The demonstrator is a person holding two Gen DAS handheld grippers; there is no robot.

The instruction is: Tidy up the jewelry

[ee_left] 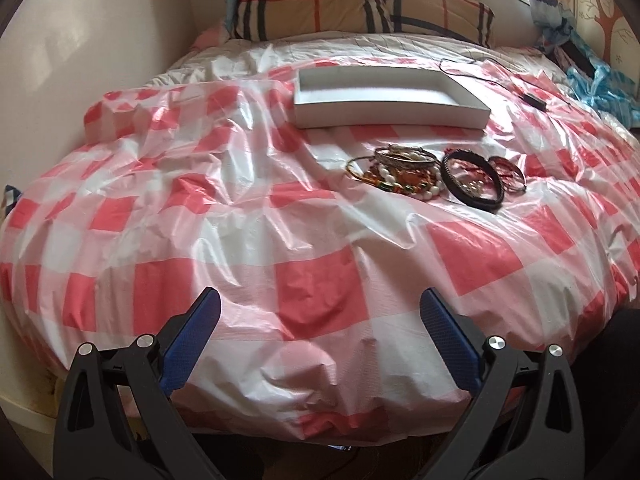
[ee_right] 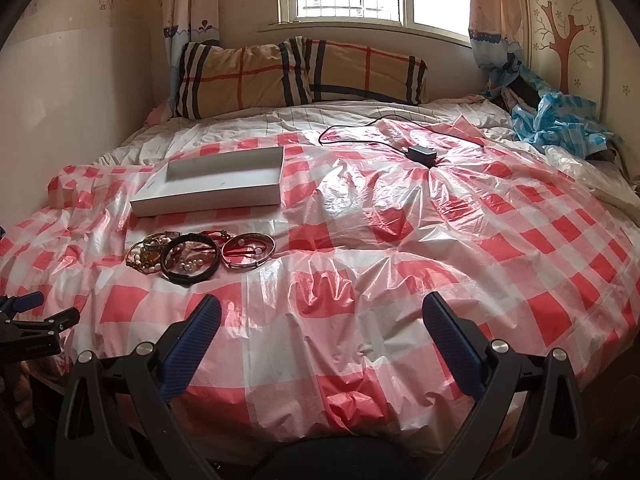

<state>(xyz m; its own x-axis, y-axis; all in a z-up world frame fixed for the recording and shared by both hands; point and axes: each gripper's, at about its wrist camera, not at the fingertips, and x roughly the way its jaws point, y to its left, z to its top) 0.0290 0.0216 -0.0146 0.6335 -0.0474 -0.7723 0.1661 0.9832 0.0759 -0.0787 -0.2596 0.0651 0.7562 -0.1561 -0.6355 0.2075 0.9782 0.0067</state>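
Note:
A heap of jewelry (ee_left: 434,174) lies on the red-and-white checked plastic sheet: pearl strands, orange beads, a black braided bangle (ee_left: 472,180) and thin red bangles. Just behind it stands an open white box (ee_left: 390,110), nothing visible inside. The right wrist view shows the same heap (ee_right: 196,256) and box (ee_right: 212,200) at the left. My left gripper (ee_left: 320,312) hangs open over the bed's near edge, well short of the heap. My right gripper (ee_right: 320,316) is open too, nothing between its fingers, to the right of the heap. The left gripper's tip (ee_right: 32,320) shows at the far left.
A black charger with its cable (ee_right: 422,156) lies on the sheet behind and to the right. Plaid pillows (ee_right: 296,76) line the head of the bed under a window. Crumpled blue plastic (ee_right: 556,120) sits at the far right corner. A wall runs along the left side.

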